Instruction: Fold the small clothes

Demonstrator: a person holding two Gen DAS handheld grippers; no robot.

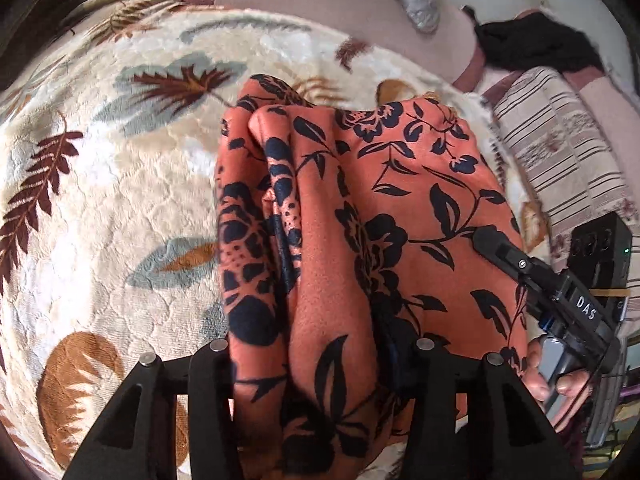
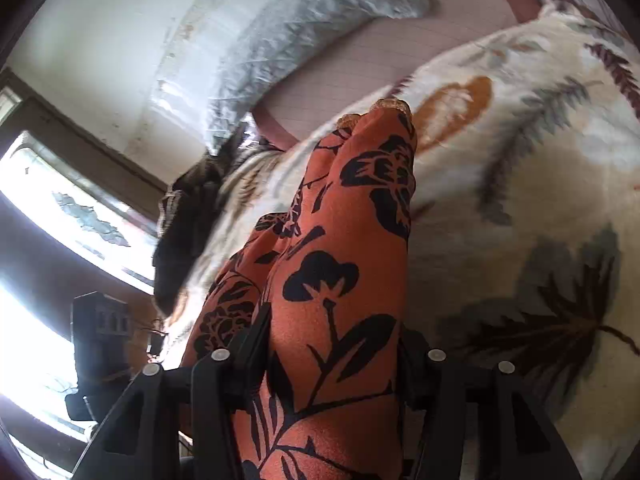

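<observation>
Closest to the lens in the left wrist view, the orange flowered garment (image 1: 360,240) bunches up between the black fingers of the left gripper (image 1: 320,364), whose jaws are clamped on a thick gather of it. The cloth rises in several loose ridges and runs away from the camera over the cream leaf-patterned blanket (image 1: 100,200), which covers the bed beneath.

To the right in that view the right gripper (image 1: 486,236) reaches in from the side, its tip laid against the garment's right edge. In its own camera the right gripper (image 2: 332,360) has the same cloth (image 2: 348,248) filling the space between its fingers, jaws closed on a fold that stretches forward as a narrow band towards a lace-trimmed end (image 2: 384,106).

The garment appears held up off the blanket by both grippers, so the fold looks only partly made.

The risks, as I judge them:
- The left grip holds many layers at once; thin slippery cloth could slide out unevenly and spoil the edge alignment.
- The ridges in the middle may be pressed in as creases if it is laid down without tension.
- Pulling the two grippers apart too hard could tug the cloth free of one jaw.

A dark garment (image 1: 536,46) and a striped cloth (image 1: 560,152) lie well apart at the bed's far side.
</observation>
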